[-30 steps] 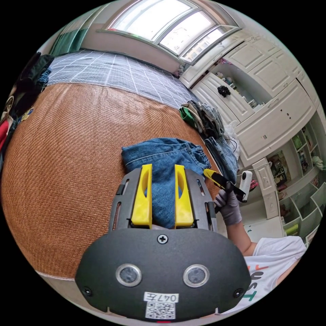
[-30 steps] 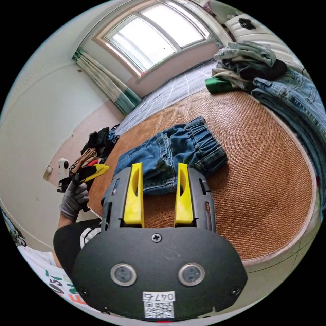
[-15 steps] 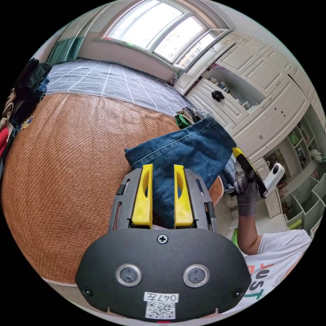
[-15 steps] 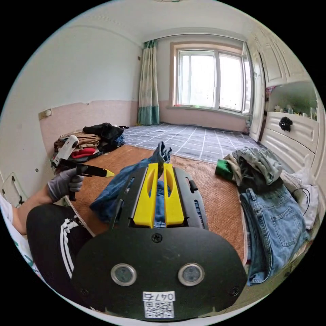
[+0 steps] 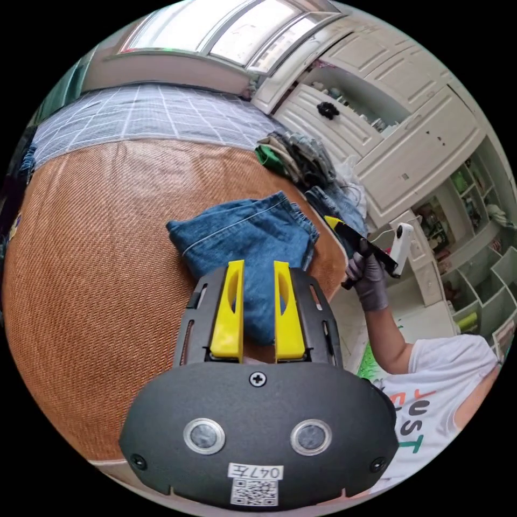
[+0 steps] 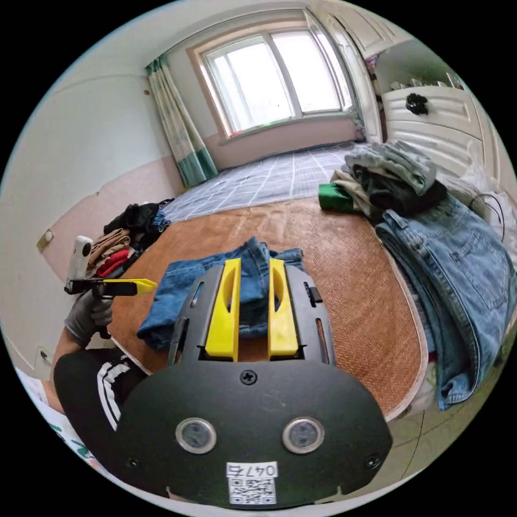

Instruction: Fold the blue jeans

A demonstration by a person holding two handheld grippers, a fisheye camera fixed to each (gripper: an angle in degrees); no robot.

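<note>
in the left gripper view, the left hand-held gripper [image 5: 258,269] sits nearest, its two yellow jaws standing apart with the near corner of the blue jeans [image 5: 245,237] lying between them; whether the jaws press on the cloth i cannot tell. the jeans lie folded into a compact bundle on the woven mat [image 5: 91,258] that covers the bed, near its edge. just beyond the mat's edge a gloved hand [image 5: 369,277] holds the right hand-held gripper [image 5: 344,229], seen from the side with a yellow tip, off the jeans and beside them. a white t-shirt sleeve [image 5: 441,377] shows below that arm.

in the right gripper view, the right hand-held gripper [image 6: 254,269] has its yellow jaws apart, and the folded jeans [image 6: 215,291] lie past and between them on the mat [image 6: 344,280]; contact cannot be told here either. to one side a gloved hand [image 6: 86,318] holds the left hand-held gripper [image 6: 137,285], its yellow tip pointing toward the jeans.

farther along the mat lies a pile of clothes [image 6: 388,177] with a green piece at its edge, and a larger pair of pale jeans [image 6: 463,274] hangs over the bed's side. another heap of clothes [image 6: 129,231] sits by the wall. beyond the mat comes a grey checked sheet [image 6: 269,180], then the window [image 6: 274,81] with a green curtain [image 6: 177,140], and white cupboards [image 5: 409,124].
</note>
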